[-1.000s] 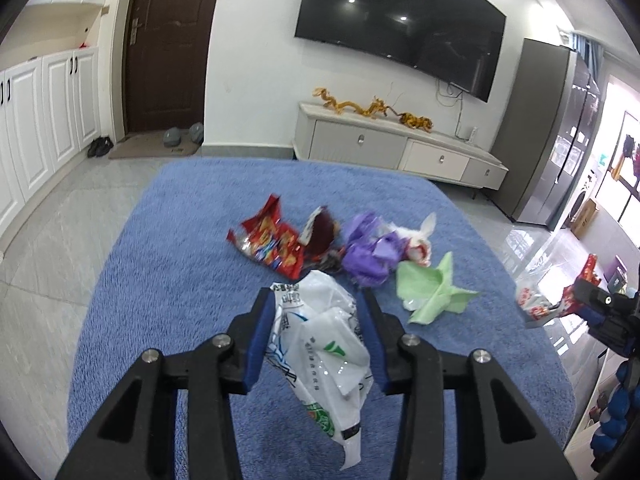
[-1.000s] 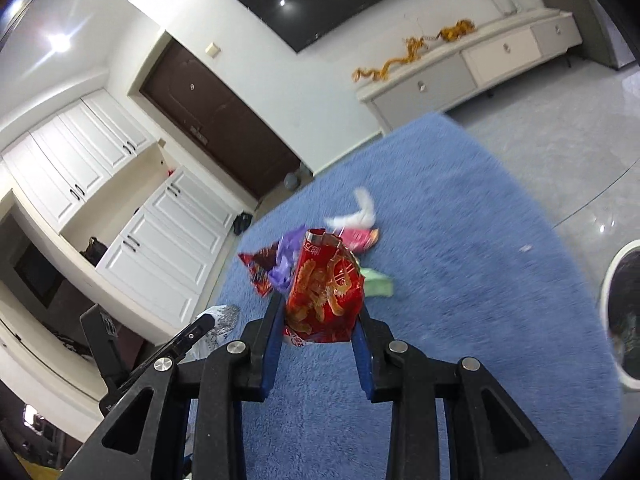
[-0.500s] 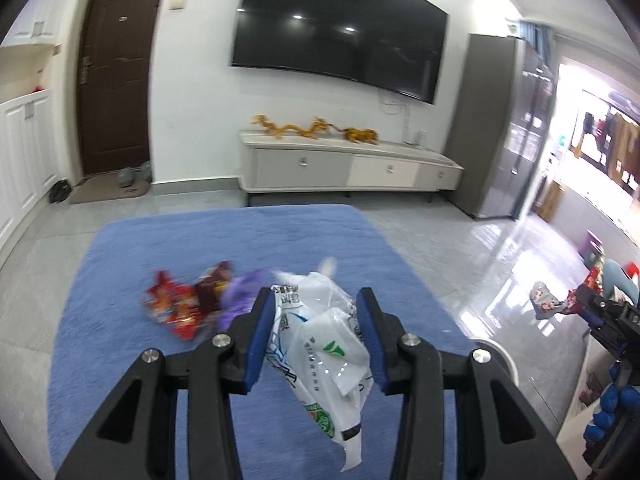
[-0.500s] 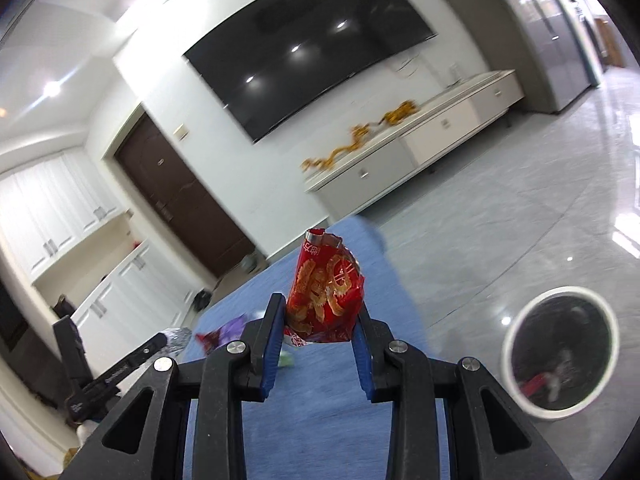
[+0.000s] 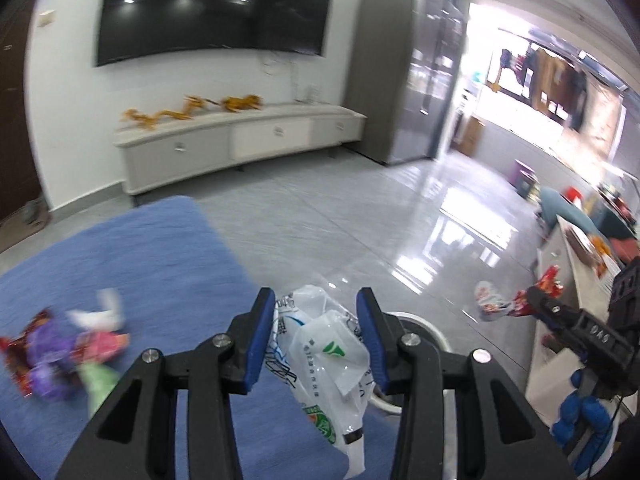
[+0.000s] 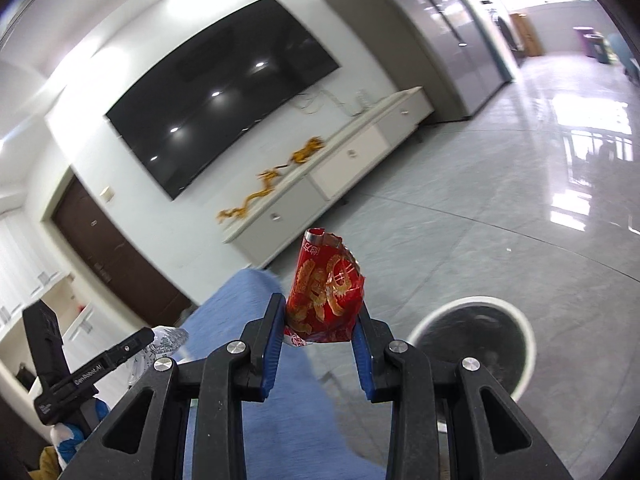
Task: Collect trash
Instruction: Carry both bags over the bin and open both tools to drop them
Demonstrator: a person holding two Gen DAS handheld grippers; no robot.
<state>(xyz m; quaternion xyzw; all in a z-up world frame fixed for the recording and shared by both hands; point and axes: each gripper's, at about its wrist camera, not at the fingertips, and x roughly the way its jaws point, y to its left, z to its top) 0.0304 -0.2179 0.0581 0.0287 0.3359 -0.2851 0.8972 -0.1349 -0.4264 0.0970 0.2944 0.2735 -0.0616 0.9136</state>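
Note:
My left gripper (image 5: 316, 338) is shut on a crumpled white plastic bag (image 5: 324, 356) and holds it above the near rim of the white-rimmed trash bin (image 5: 430, 326), which the bag mostly hides. My right gripper (image 6: 320, 334) is shut on a red snack wrapper (image 6: 326, 292), just left of the same bin (image 6: 520, 354) on the floor. A pile of loose wrappers (image 5: 60, 354), purple, pink, green and red, lies blurred on the blue rug (image 5: 132, 264). The right gripper also shows at the right edge of the left wrist view (image 5: 532, 306), holding its wrapper.
A white TV cabinet (image 5: 240, 146) with gold dragon figures stands under a wall TV (image 5: 216, 8). A grey cabinet (image 5: 400, 72) stands to its right. Glossy grey floor tiles (image 6: 500, 220) surround the rug (image 6: 240, 308). The left gripper's body shows at the left of the right wrist view (image 6: 92, 368).
Both grippers have swung right, away from the trash pile and over toward the bin, each still holding its piece. The bin has come closer in both views.

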